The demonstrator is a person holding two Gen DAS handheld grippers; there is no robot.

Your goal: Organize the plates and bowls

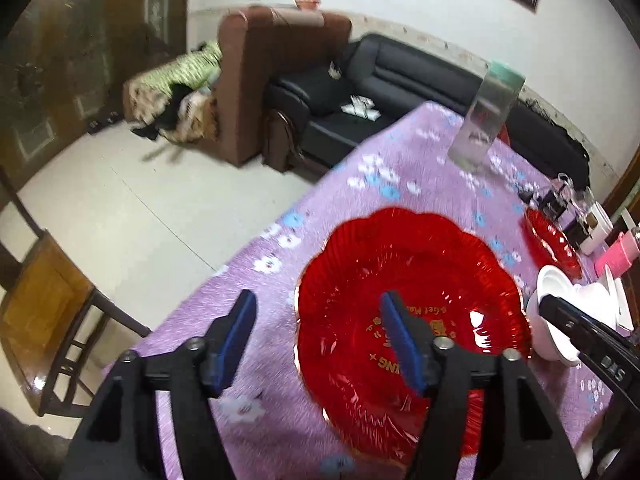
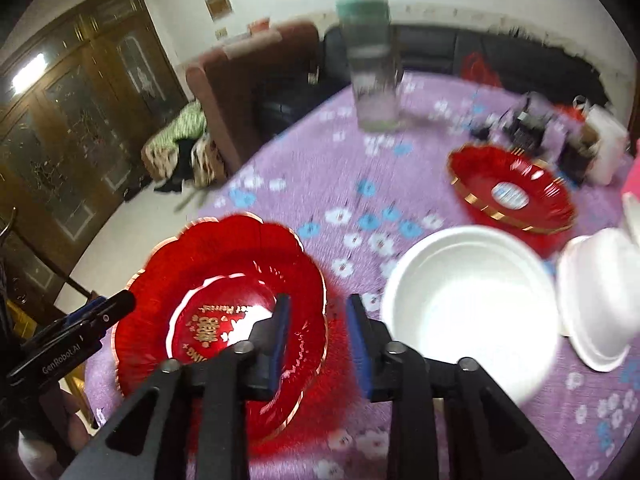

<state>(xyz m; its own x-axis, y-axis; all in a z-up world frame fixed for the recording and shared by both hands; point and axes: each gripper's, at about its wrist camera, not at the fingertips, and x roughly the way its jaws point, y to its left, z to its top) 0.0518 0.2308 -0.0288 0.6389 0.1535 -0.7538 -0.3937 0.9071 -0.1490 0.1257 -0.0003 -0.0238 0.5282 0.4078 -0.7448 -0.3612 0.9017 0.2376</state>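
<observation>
The left tongs (image 1: 318, 342) stand wide apart, gripping nothing, their right pad over the scalloped red plastic plate with gold lettering (image 1: 412, 320) that lies on the purple flowered worktop (image 1: 360, 184). The right tongs (image 2: 318, 338) are partly parted and empty, angled downward above the plate's 3 o'clock rim. At 2 o'clock from them sits a white round foam bowl (image 2: 472, 304), another white bowl (image 2: 600, 300) beside it, a second red gold-rimmed plate (image 2: 516, 196) beyond. A blurred clear jar with a green lid (image 2: 372, 64) stands farthest.

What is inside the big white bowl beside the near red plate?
Nothing visible: the white bowl looks empty, though glare washes out its bottom and the right claw covers its near rim.
</observation>
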